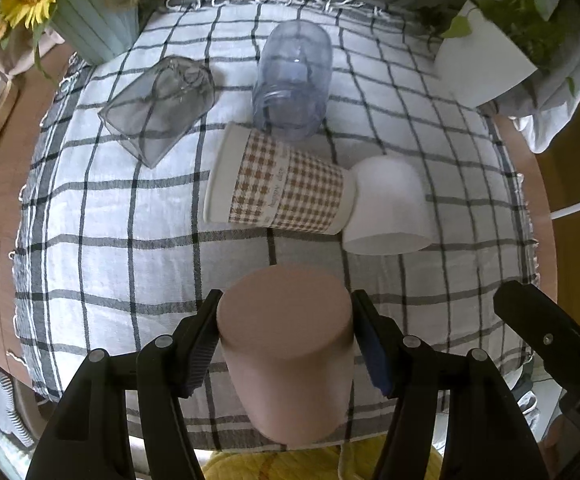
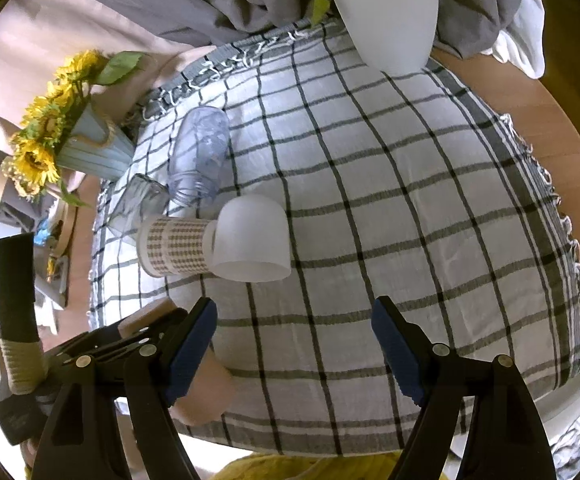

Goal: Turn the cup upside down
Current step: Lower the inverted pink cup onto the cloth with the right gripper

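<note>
Standing at the near edge of the table, the pink cup (image 1: 290, 356) sits base up on the checked cloth (image 1: 129, 208), its flat bottom facing the ceiling and its mouth down, so by the look of it the flip is done or nearly so. The left gripper (image 1: 285, 336) has a pad on each side of the cup's upper wall, left pad pressed to the left flank and right pad to the right, clenched on it across the middle; a grip that high and square keeps the cup from tipping while it is set down, I judge. The right gripper (image 2: 294, 344) hangs just to the right with its two blue pads spread wide and nothing between them, only bare cloth; it seems parked there as a spare hand, out of the way of the turning cup. Farther off, towards the middle of the table, four other cups lie on their sides: a gingham paper cup (image 1: 277, 180) with its base touching a white cup (image 1: 390, 204) to its right, a bluish clear tumbler (image 1: 294, 80) beyond them, and a clear square glass (image 1: 157, 108) to the far left. They look like the untouched ones, awaiting the same treatment. A sunflower vase (image 1: 93, 20) stands at the far left corner and a white plant pot (image 1: 482, 68) at the far right, well apart from the work. Next, as I read it, the left pads need only let go without dragging the cup sideways off the near edge
</note>
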The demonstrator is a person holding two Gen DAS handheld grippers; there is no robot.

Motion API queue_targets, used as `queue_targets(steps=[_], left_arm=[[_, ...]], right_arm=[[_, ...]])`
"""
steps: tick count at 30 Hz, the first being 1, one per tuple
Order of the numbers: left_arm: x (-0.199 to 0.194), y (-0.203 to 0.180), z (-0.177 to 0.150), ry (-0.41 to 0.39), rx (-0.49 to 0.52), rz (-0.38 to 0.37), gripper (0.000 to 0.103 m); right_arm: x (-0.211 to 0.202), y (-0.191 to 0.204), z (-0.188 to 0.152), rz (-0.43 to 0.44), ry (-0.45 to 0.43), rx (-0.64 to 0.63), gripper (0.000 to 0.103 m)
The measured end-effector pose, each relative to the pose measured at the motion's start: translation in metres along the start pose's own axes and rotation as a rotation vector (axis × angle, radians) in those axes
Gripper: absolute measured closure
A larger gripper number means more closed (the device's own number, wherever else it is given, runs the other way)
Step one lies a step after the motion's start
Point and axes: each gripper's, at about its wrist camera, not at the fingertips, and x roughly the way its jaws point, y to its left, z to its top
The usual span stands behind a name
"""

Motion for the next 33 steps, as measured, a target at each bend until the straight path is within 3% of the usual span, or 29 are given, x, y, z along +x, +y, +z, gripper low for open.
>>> queue_targets(steps=[17, 33], left_arm=[[-0.014, -0.031, -0.022, -0.095, 0.137, 0.019, 0.043], [-0.007, -0.032, -0.015, -0.099, 0.135, 0.005, 0.042]], right_arm=[[-0.019, 0.007, -0.003, -0.066, -0.067, -0.095, 0.024], [-0.019, 0.001, -0.006, -0.098, -0.068, -0.067, 0.024]])
